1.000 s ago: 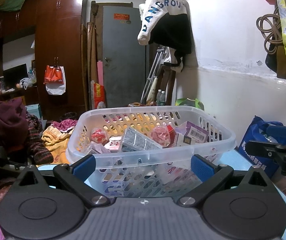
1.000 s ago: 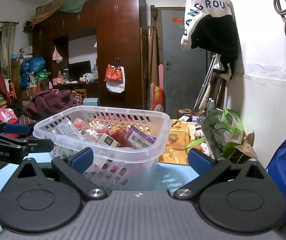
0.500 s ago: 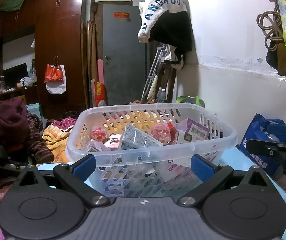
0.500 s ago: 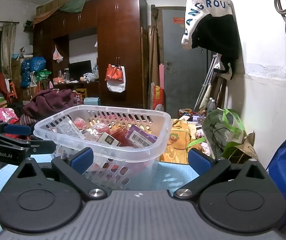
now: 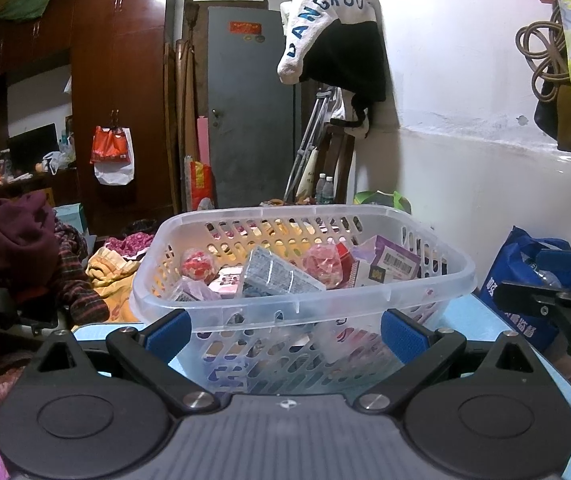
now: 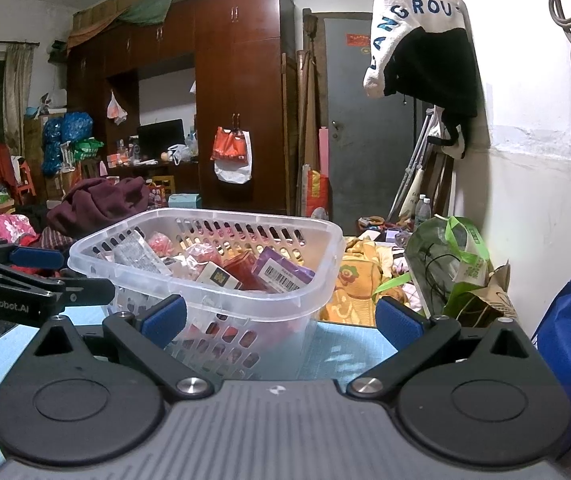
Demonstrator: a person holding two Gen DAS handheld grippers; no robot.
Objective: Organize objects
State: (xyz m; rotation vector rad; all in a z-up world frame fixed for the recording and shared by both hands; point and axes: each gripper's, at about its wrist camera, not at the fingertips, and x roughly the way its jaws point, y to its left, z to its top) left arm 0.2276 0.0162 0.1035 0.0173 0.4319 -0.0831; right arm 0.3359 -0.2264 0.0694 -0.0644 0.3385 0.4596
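Note:
A clear plastic basket (image 5: 301,300) stands on a light blue table (image 5: 473,316). It holds several packets and boxes, among them a purple box (image 5: 393,264) and a silver blister pack (image 5: 277,276). My left gripper (image 5: 283,336) is open and empty just in front of the basket's near wall. My right gripper (image 6: 281,318) is open and empty, in front of the basket (image 6: 213,276) and toward its right side. The right gripper shows at the right edge of the left wrist view (image 5: 553,296). The left gripper shows at the left edge of the right wrist view (image 6: 25,280).
A blue bag (image 5: 537,280) with a bottle stands right of the table by the white wall. A green bag (image 6: 449,264) and yellow cloth (image 6: 361,276) lie beyond the table. Piled clothes (image 5: 9,248) lie to the left. A wardrobe (image 6: 237,112) and a grey door (image 5: 251,108) stand behind.
Both views have shifted only slightly. The basket sits a little lower in the left wrist view. Both grippers stay open and empty.

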